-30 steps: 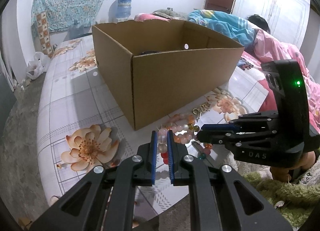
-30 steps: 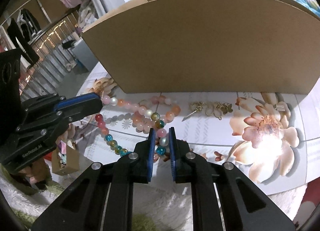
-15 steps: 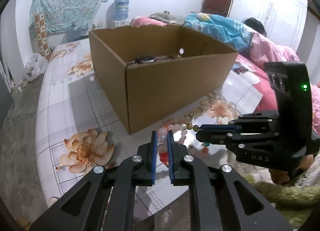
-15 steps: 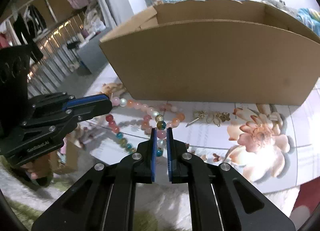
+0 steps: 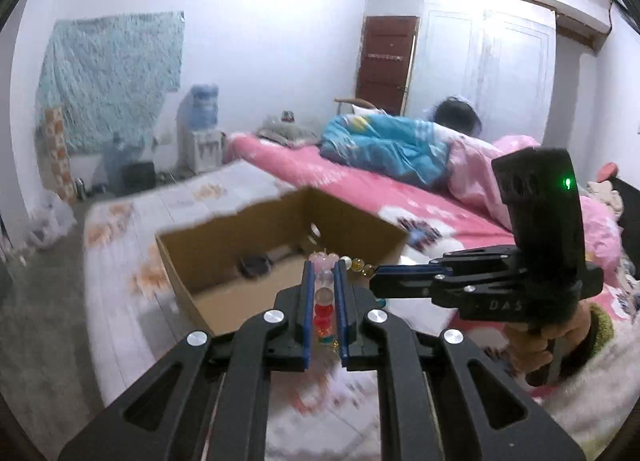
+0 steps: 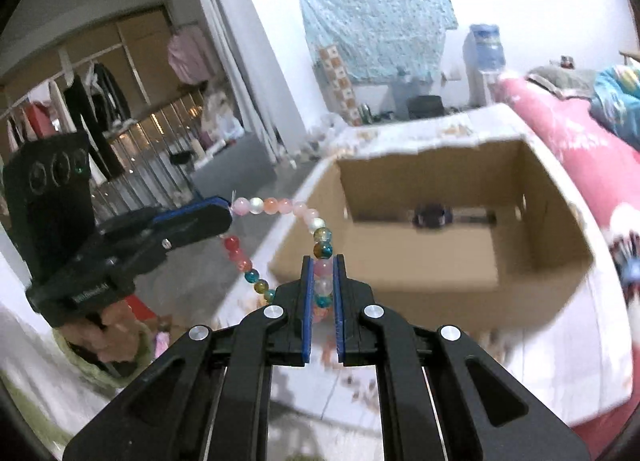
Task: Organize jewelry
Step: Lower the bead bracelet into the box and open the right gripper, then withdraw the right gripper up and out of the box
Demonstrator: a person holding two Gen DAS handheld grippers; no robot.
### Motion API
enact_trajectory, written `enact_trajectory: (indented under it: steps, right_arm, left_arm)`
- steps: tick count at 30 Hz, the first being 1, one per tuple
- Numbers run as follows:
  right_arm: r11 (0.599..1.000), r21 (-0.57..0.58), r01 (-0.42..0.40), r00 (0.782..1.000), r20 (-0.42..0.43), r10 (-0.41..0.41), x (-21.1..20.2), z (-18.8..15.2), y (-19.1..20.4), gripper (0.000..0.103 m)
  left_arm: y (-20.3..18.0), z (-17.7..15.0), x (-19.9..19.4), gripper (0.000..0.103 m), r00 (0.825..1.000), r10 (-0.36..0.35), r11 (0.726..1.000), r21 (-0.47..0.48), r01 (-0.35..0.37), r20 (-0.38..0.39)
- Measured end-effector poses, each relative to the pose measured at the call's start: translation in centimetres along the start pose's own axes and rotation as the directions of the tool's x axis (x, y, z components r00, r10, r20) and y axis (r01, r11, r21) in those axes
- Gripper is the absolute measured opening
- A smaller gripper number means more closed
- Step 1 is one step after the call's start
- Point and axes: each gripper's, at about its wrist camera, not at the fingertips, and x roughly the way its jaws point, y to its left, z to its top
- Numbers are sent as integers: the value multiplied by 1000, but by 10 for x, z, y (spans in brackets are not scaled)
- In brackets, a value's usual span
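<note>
Both tools are clamped on the bead necklace (image 6: 280, 207): the left tool (image 5: 324, 293) grips one stretch, the right tool (image 6: 323, 285) another, so the strand hangs between them in the air, just short of the open cardboard box (image 6: 520, 281). A watch (image 6: 430, 217) already lies inside. The necklace is not yet over the box or let go; other pieces may remain on the table (image 6: 560, 349)

The left hand-held gripper (image 5: 324, 281) is showing black linkage arms, silver screws and blue finger pads. At three o'clock, the right hand-held gripper (image 5: 374, 287) is glowing green; a green fleece cuff (image 5: 600, 327) is peeking out behind it.
</note>
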Motion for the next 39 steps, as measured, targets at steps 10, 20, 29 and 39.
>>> enact_trajectory:
  steps: [10, 20, 29, 39]
  right_arm:
    - [996, 91, -10, 961, -274, 35, 108, 38, -57, 7]
    - [989, 131, 61, 928, -373, -7, 145, 34, -71, 15]
    - [968, 236, 80, 976, -215, -28, 86, 14, -79, 26]
    - [974, 191, 124, 992, -63, -113, 43, 5, -48, 57]
  left_arm:
    - [52, 9, 108, 9, 963, 120, 992, -2, -124, -241]
    - [73, -12, 123, 17, 921, 240, 970, 40, -240, -306]
    - [86, -14, 85, 35, 945, 236, 964, -64, -257, -227]
    - [68, -22, 42, 67, 960, 228, 960, -126, -249, -164]
